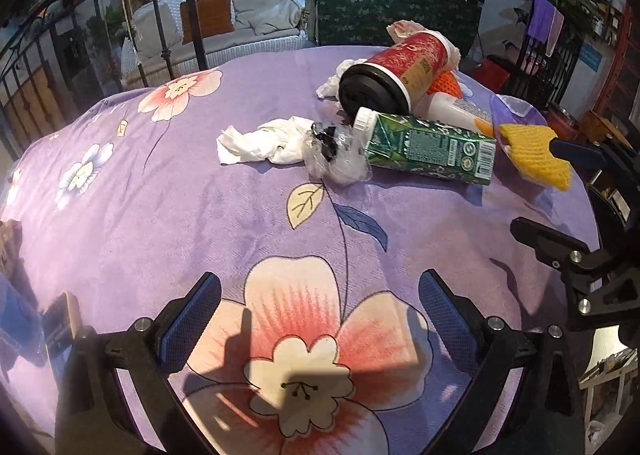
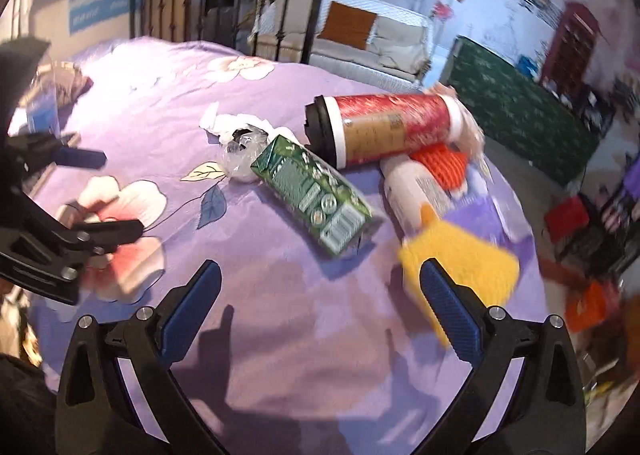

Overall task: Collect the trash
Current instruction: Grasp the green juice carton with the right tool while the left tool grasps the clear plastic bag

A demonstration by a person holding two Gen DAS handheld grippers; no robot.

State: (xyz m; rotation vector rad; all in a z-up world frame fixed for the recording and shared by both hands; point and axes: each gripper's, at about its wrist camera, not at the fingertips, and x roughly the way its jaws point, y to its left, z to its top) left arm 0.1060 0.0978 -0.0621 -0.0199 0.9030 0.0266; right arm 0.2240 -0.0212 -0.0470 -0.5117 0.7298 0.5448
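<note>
A heap of trash lies on the purple flowered blanket (image 1: 160,215). It holds a crumpled white tissue (image 1: 260,141), clear plastic wrap (image 1: 336,161), a green carton (image 1: 428,149), a red cup with a black lid (image 1: 396,71), a white bottle (image 1: 452,107) and an orange foam net (image 1: 446,83). My left gripper (image 1: 320,319) is open over a printed flower, well short of the heap. My right gripper (image 2: 320,307) is open too, the green carton (image 2: 312,195) just ahead of it. A yellow foam net (image 2: 460,267) lies against its right finger, outside the jaws.
The bed's right edge drops off past the yellow net (image 1: 536,151). A black iron bed frame (image 1: 192,3) stands at the far side, a white sofa (image 1: 240,19) and a green-covered table (image 1: 392,11) beyond. A red stool (image 2: 568,215) stands on the floor to the right.
</note>
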